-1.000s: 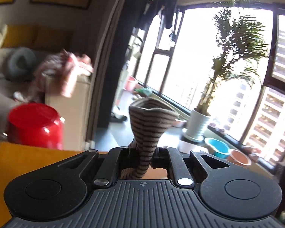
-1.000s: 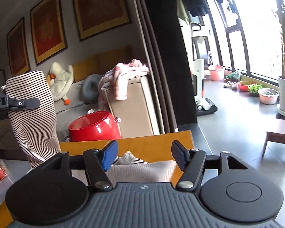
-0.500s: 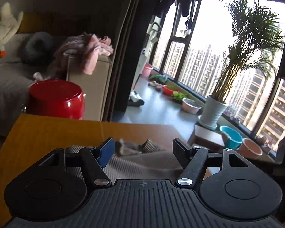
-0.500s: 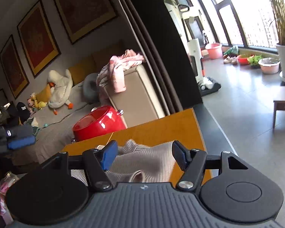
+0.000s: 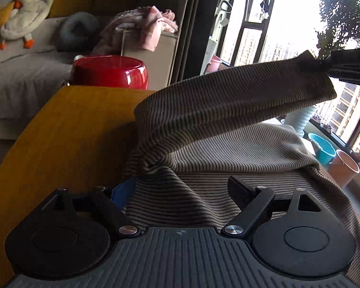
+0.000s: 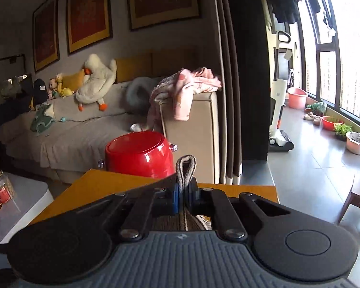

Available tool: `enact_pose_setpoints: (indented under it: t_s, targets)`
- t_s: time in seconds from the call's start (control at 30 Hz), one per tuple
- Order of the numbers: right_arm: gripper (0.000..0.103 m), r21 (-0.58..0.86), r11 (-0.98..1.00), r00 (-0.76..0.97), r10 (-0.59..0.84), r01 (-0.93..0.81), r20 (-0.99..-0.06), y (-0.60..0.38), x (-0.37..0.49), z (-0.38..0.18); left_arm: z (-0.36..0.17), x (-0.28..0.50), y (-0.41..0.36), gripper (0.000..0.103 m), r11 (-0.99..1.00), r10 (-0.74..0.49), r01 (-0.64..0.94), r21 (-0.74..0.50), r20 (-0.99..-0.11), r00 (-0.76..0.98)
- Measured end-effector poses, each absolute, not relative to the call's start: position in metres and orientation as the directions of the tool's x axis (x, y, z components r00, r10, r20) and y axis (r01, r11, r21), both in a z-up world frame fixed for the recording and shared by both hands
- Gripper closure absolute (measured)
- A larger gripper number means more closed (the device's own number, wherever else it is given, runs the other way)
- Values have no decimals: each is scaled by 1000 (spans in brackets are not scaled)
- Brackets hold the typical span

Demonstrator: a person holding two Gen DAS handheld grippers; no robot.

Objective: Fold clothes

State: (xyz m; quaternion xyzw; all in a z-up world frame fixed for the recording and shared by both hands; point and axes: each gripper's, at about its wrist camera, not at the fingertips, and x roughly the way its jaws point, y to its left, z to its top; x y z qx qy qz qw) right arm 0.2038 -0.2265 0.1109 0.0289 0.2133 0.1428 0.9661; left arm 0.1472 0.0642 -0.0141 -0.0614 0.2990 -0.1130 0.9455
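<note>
One striped knit garment point(image 5: 228, 148) lies on the wooden table point(image 5: 60, 132), spread beneath and ahead of the left gripper point(image 5: 180, 192), whose jaws are opening with cloth between them but unpinched. The right gripper point(image 6: 184, 198) is clamped on a folded hem, lifting a sleeve just beyond the left fingertips. It looks light, limp and stretchy, likely to sag and slide; cuffs, hems and seams probably offer the firmest hold.
</note>
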Motion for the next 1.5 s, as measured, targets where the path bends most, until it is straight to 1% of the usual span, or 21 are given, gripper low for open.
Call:
enact_pose_setpoints:
  t_s: [0.07, 0.17, 0.2, 0.27, 0.33, 0.37, 0.4, 0.43, 0.47, 0.5, 0.57, 0.6, 0.67, 0.73, 0.77, 0.8, 0.83, 0.9, 0.97, 1.23, 1.5]
  targets:
    - [96, 133, 967, 843, 253, -216, -474, -236, 209, 87, -13, 147, 66, 9, 970, -235, 162, -179, -551, 801]
    - [95, 180, 976, 767, 207, -121, -608, -253, 215, 33, -12, 152, 70, 8, 972, -224, 143, -184, -573, 788]
    - [94, 191, 976, 760, 202, -104, -618, -258, 213, 19, -11, 153, 69, 9, 973, -222, 142, -181, -580, 784]
    - [92, 196, 975, 772, 200, -99, -603, -265, 206, 4, -4, 150, 65, 9, 974, -224, 167, -151, -573, 789]
    - [83, 146, 985, 780, 164, -94, -604, -261, 204, 10, 8, 150, 59, 9, 967, -256, 205, -154, -551, 795]
    - [70, 95, 991, 789, 129, -90, -601, -257, 202, 15, 15, 152, 56, 9, 962, -273, 220, -162, -542, 795]
    - [60, 46, 995, 804, 97, -86, -587, -253, 200, 21, 21, 155, 51, 9, 957, -289, 233, -171, -534, 795]
    - [58, 13, 996, 822, 77, -85, -564, -249, 197, 27, 26, 159, 46, 9, 955, -297, 242, -172, -528, 796]
    - [54, 12, 996, 837, 78, -85, -541, -247, 192, 32, 29, 164, 40, 9, 954, -300, 248, -167, -522, 799]
    - [50, 54, 994, 843, 109, -95, -526, -246, 187, 37, 29, 170, 33, 9, 954, -300, 256, -157, -518, 801]
    - [43, 181, 975, 839, 206, -131, -504, -247, 180, 41, 24, 184, 20, 9, 954, -298, 268, -134, -520, 801]
    - [40, 251, 956, 823, 263, -152, -503, -248, 179, 38, 18, 192, 15, 9, 955, -295, 268, -128, -527, 797]
    - [38, 337, 927, 783, 331, -166, -527, -245, 178, 24, 5, 202, 10, 9, 960, -273, 258, -105, -539, 797]
    - [36, 314, 934, 778, 324, -172, -539, -236, 178, 7, -8, 207, 7, 9, 963, -254, 258, -72, -552, 794]
    - [32, 295, 937, 777, 326, -188, -538, -232, 180, 3, -11, 208, 6, 9, 963, -254, 261, -67, -555, 792]
    - [22, 278, 937, 776, 333, -210, -536, -228, 181, 2, -12, 207, 7, 8, 962, -259, 265, -71, -555, 791]
    - [17, 260, 937, 774, 340, -232, -534, -224, 183, 1, -11, 207, 8, 8, 961, -263, 267, -76, -554, 790]
    - [2, 242, 932, 756, 361, -270, -546, -217, 189, 0, -12, 204, 10, 8, 962, -261, 263, -77, -554, 791]
    - [0, 229, 929, 743, 371, -292, -557, -211, 194, 0, -13, 202, 12, 8, 965, -251, 251, -77, -555, 793]
    - [0, 232, 903, 707, 429, -363, -562, -206, 205, 1, -13, 189, 21, 8, 974, -221, 213, -81, -563, 796]
    - [0, 247, 910, 694, 415, -334, -589, -198, 193, 4, -10, 185, 31, 7, 970, -240, 216, -111, -565, 789]
